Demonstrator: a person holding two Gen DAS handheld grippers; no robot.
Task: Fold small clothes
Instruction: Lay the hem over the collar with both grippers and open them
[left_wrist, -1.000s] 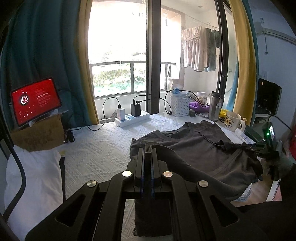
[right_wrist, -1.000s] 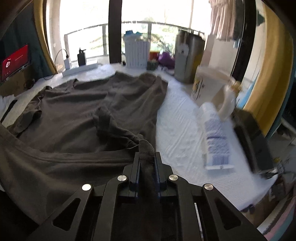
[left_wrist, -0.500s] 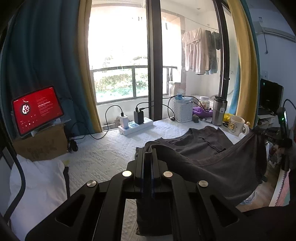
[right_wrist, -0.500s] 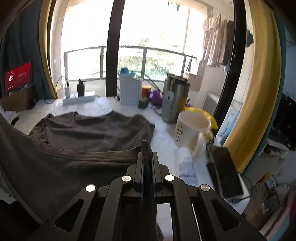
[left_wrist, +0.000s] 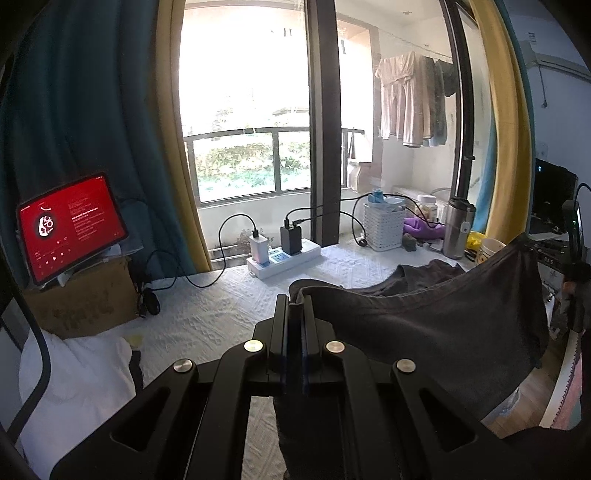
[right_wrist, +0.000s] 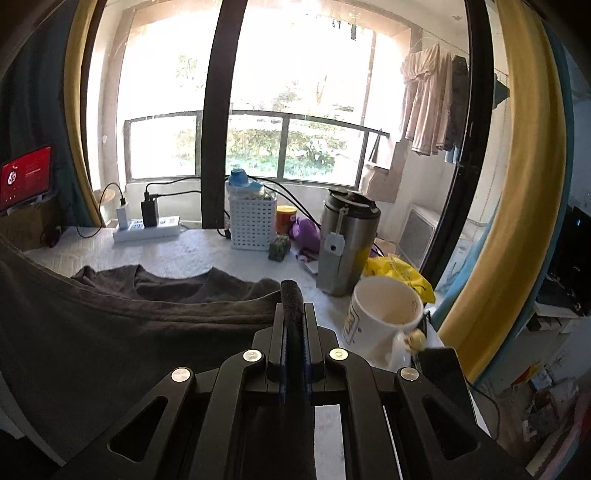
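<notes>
A dark grey t-shirt (left_wrist: 436, 332) hangs stretched between my two grippers, its hem lifted off the white bed cover (left_wrist: 207, 314). My left gripper (left_wrist: 294, 306) is shut on one hem corner. My right gripper (right_wrist: 291, 310) is shut on the other hem corner. The shirt (right_wrist: 110, 332) sags to the left in the right wrist view, and its collar end (right_wrist: 173, 284) still lies on the cover. The right gripper also shows at the far right of the left wrist view (left_wrist: 570, 266).
A white mug (right_wrist: 380, 321), steel flask (right_wrist: 345, 247), white basket (right_wrist: 253, 221) and power strip (right_wrist: 146, 230) stand along the window side. A phone (right_wrist: 439, 369) lies by the mug. A red-screen tablet (left_wrist: 70, 225) sits on a cardboard box (left_wrist: 81, 295).
Both grippers have risen and carried the shirt's hem up off the bed; the shirt went from lying flat to hanging between them, with only its collar end left on the cover.
</notes>
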